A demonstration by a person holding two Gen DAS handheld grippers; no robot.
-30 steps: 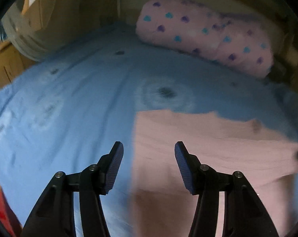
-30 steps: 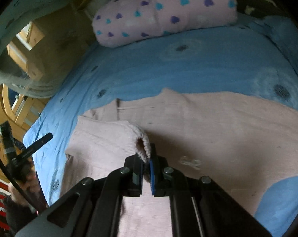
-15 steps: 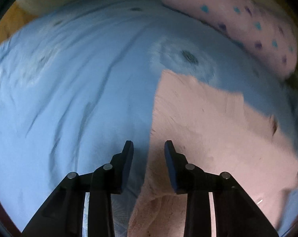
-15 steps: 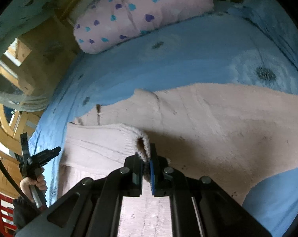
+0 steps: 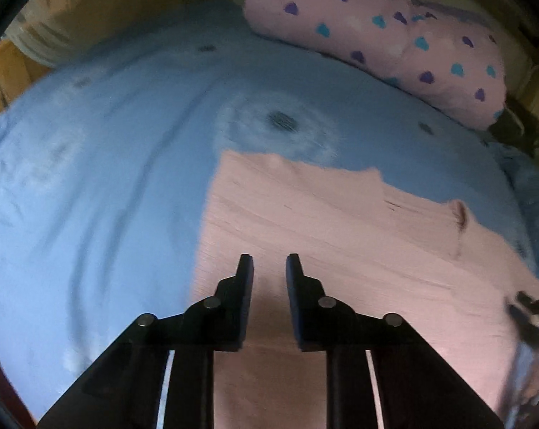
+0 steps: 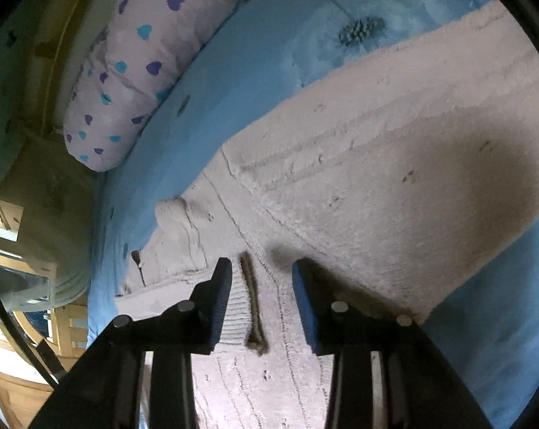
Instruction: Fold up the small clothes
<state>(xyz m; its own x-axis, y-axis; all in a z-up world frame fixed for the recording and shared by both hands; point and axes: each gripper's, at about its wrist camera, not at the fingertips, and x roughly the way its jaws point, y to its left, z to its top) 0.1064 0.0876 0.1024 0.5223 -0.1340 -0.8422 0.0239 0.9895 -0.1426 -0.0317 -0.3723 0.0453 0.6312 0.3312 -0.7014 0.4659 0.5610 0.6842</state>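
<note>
A pink knit garment (image 5: 340,250) lies flat on the blue bed sheet (image 5: 90,178). My left gripper (image 5: 269,261) hovers over the garment just inside its left edge. Its jaws are closing, with a narrow gap left and nothing pinched between them. In the right wrist view a sleeve is folded across the garment (image 6: 394,178). The sleeve's ribbed cuff (image 6: 248,304) lies between the fingers of my right gripper (image 6: 262,268). Those jaws are opening and the pads stand clear of the cuff. The right gripper (image 5: 530,307) shows blurred at the right rim of the left wrist view.
A pink pillow with blue and purple hearts (image 5: 376,28) lies along the far side of the bed. A wooden bed frame (image 6: 65,325) and bunched pale fabric (image 6: 37,286) are at the left. Bare blue sheet spreads left of the garment.
The right gripper came down with the sleeve cuff, laid it on the garment and opened off it. The left jaws narrowed and moved over the garment's left edge.
</note>
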